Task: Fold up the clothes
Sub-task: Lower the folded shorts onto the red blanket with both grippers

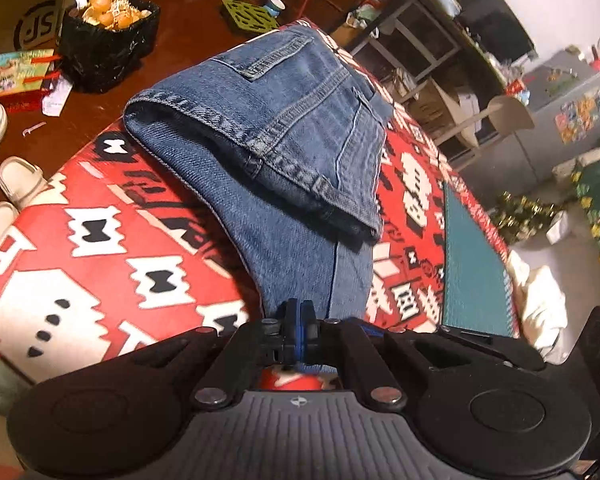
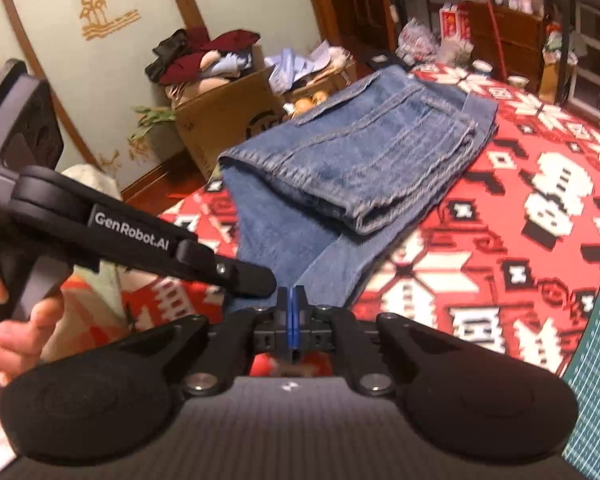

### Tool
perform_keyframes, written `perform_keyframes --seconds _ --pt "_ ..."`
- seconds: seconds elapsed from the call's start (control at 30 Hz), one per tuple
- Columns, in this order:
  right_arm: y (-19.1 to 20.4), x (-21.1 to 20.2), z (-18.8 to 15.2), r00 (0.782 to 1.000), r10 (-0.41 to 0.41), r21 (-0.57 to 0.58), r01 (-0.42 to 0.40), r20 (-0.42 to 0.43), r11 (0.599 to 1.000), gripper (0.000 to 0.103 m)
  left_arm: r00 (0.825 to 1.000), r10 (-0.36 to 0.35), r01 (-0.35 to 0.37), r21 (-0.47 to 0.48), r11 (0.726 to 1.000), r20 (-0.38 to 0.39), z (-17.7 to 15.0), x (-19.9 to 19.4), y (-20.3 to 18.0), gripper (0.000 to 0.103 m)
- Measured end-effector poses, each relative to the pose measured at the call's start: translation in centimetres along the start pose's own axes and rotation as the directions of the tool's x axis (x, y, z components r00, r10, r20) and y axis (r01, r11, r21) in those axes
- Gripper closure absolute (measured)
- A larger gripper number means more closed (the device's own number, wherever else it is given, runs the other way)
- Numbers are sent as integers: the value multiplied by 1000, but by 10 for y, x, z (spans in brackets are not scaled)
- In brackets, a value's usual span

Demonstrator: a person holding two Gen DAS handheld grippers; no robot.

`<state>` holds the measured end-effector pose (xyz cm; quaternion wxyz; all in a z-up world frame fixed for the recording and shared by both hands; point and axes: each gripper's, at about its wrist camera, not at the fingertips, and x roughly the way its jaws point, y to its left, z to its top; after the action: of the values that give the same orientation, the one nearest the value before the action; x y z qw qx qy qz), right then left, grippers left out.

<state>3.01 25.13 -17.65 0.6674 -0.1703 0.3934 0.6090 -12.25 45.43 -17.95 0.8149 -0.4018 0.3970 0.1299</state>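
Jeans (image 1: 284, 120), blue denim, lie on the red patterned cloth (image 1: 100, 240) covering the surface, partly folded: a thick folded stack sits on the far part, with a flat single panel running from under it toward the near edge. Left tongs (image 1: 299, 312) are pressed together, and the near edge of the denim runs right into them; they appear to pinch it. Right tongs (image 2: 293, 300) are likewise pressed together at the same near edge, just beside the left tongs (image 2: 256, 276), which cross in from the left; whether cloth sits between the pads is not clear in this view. Handling judgement: denim is heavy for cloth, soft but with some body, not slippery, not fragile. Seams and hems are thick and give a firm bite. Folded stack should stay put under its own weight. Best hold: near hem, one corner per tong, well apart, so the panel lifts flat and does not sag in the middle.
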Motion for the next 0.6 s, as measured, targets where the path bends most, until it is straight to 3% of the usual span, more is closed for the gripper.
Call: perform_keyframes --seconds 0.17,0.27,0.33,0.37,0.47,0.6 --pt "-20 -25 14 998 2 55 -5 62 998 102 999 -26 26 1 1000 25 14 -21 -10 101" --pt "-52 -32 45 991 -28 125 11 132 992 96 995 -71 71 3 997 75 41 -31 -19 101" --pt "-77 -26 70 986 -57 148 33 158 988 95 991 -75 70 52 996 107 69 -31 -33 99" --pt "-89 -23 83 983 -71 160 44 170 986 93 991 -58 49 77 996 121 83 -26 -40 99" --pt "-129 12 125 983 -82 208 46 164 977 102 991 -22 6 116 993 134 127 2 -51 99" --pt "-167 63 163 986 -59 295 11 155 955 102 994 37 -47 94 994 105 183 58 -54 99"
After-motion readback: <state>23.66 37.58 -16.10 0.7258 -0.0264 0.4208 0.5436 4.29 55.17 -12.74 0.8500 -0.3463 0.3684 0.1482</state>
